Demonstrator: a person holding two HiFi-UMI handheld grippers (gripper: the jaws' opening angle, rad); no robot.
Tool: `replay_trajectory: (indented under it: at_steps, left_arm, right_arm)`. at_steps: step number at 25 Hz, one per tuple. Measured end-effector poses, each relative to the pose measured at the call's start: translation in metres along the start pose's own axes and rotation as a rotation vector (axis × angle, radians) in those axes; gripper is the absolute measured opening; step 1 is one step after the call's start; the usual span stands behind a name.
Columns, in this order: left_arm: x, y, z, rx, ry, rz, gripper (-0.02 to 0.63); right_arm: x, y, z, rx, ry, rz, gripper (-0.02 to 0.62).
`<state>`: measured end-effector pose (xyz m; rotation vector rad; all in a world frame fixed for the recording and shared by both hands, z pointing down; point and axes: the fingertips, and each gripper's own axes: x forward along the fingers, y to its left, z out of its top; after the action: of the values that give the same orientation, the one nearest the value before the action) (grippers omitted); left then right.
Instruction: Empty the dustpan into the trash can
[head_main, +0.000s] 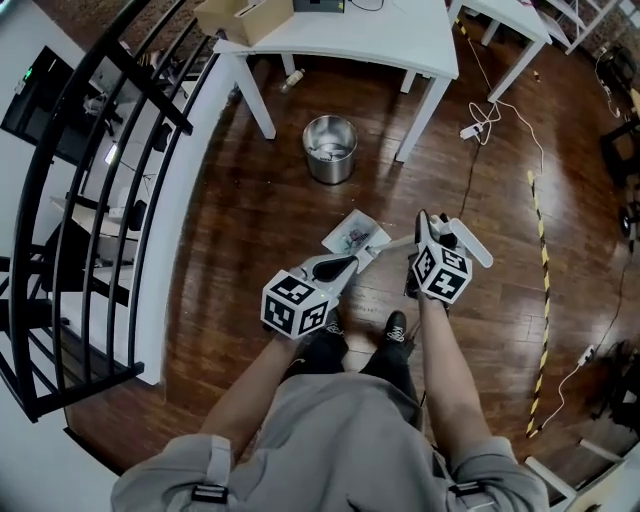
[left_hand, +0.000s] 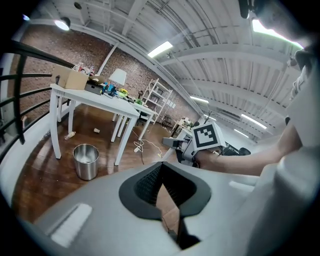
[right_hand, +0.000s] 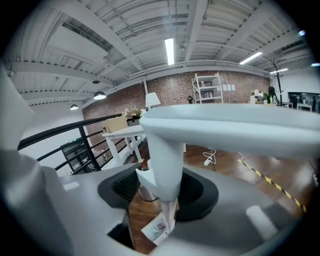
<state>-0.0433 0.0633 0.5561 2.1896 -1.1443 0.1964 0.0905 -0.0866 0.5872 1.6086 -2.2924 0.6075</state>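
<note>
A white dustpan (head_main: 355, 237) with scraps of litter in it hangs just above the wooden floor, in front of my feet. Its long white handle (right_hand: 165, 165) runs up between the pads of my right gripper (head_main: 425, 238), which is shut on it. The pan shows below the jaws as the dustpan (right_hand: 159, 231). My left gripper (head_main: 345, 268) sits beside the pan's near left corner, shut and with nothing in it; its pads meet at the tip in the left gripper (left_hand: 161, 170). A steel trash can (head_main: 330, 148) stands farther ahead, also seen as the trash can (left_hand: 86, 160).
A white table (head_main: 400, 45) stands right behind the can, its legs on either side, with a cardboard box (head_main: 250, 15) on it. A black railing (head_main: 90, 200) runs along the left. Cables and a power strip (head_main: 472, 130) and striped tape (head_main: 543, 290) lie to the right.
</note>
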Motion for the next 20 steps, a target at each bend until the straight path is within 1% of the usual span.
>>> replay_trajectory:
  at_steps: [5, 9, 12, 15, 20]
  left_arm:
    - [-0.006, 0.002, 0.020, 0.035, -0.016, -0.014, 0.005]
    - [-0.009, 0.008, 0.043, 0.067, -0.045, -0.020, 0.005]
    - [-0.008, 0.013, 0.063, 0.088, -0.064, -0.008, 0.005]
    - [-0.006, 0.015, 0.089, 0.125, -0.089, 0.001, 0.005]
    - [-0.003, 0.031, 0.131, 0.186, -0.117, 0.039, 0.006]
  right_arm:
    - [-0.024, 0.012, 0.059, -0.044, -0.092, 0.014, 0.192]
    - [-0.041, 0.016, 0.116, -0.061, -0.152, 0.010, 0.190]
    - [-0.054, 0.030, 0.159, -0.086, -0.206, 0.036, 0.190]
    - [-0.064, 0.044, 0.198, -0.106, -0.255, 0.064, 0.190]
    - [-0.061, 0.067, 0.257, -0.133, -0.338, 0.118, 0.190]
